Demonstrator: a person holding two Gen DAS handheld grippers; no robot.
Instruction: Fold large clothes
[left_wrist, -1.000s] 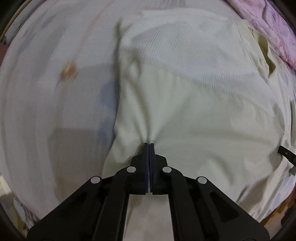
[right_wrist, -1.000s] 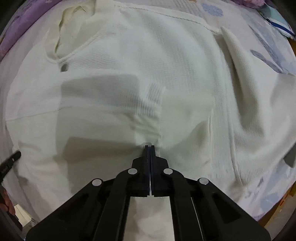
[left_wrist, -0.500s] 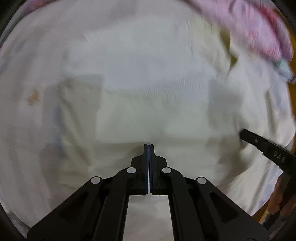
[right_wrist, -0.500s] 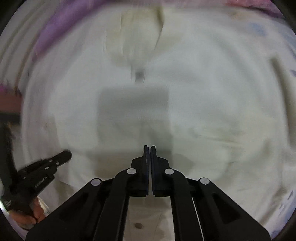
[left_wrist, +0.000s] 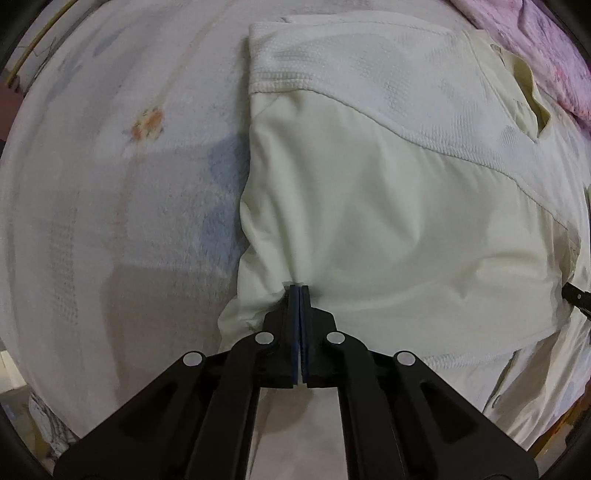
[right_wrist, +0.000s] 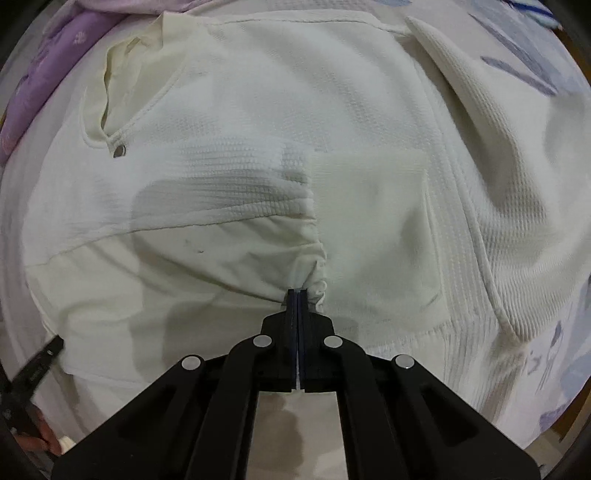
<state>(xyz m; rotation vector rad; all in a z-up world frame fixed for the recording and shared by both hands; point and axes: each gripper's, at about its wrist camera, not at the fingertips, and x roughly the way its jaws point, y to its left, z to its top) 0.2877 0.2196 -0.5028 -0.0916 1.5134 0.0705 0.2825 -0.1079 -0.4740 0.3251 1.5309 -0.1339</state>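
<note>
Both grippers pinching the near edge of a cream garment spread on the bed — fold in progress.

Nearest: left gripper (left_wrist: 298, 286) has its fingers closed together on a gathered bit of the cream garment (left_wrist: 388, 206) near its left edge; right gripper (right_wrist: 297, 291) likewise clamped on bunched fabric by the ribbed cuff (right_wrist: 236, 192) of a folded-in sleeve. Garment lies flat on the patterned bedsheet (left_wrist: 122, 177), smooth panel near, waffle-knit yoke beyond, collar (right_wrist: 110, 99) with snap at the far side, purple bedding (right_wrist: 55, 62) past it. Judgement: the near edge is to be carried toward the collar. To do it well — lift both pinches evenly at matching height, keep the edge taut between them, travel straight, lay down without dragging the lower layer; loose right sleeve (right_wrist: 480, 155) may need tucking.
</note>
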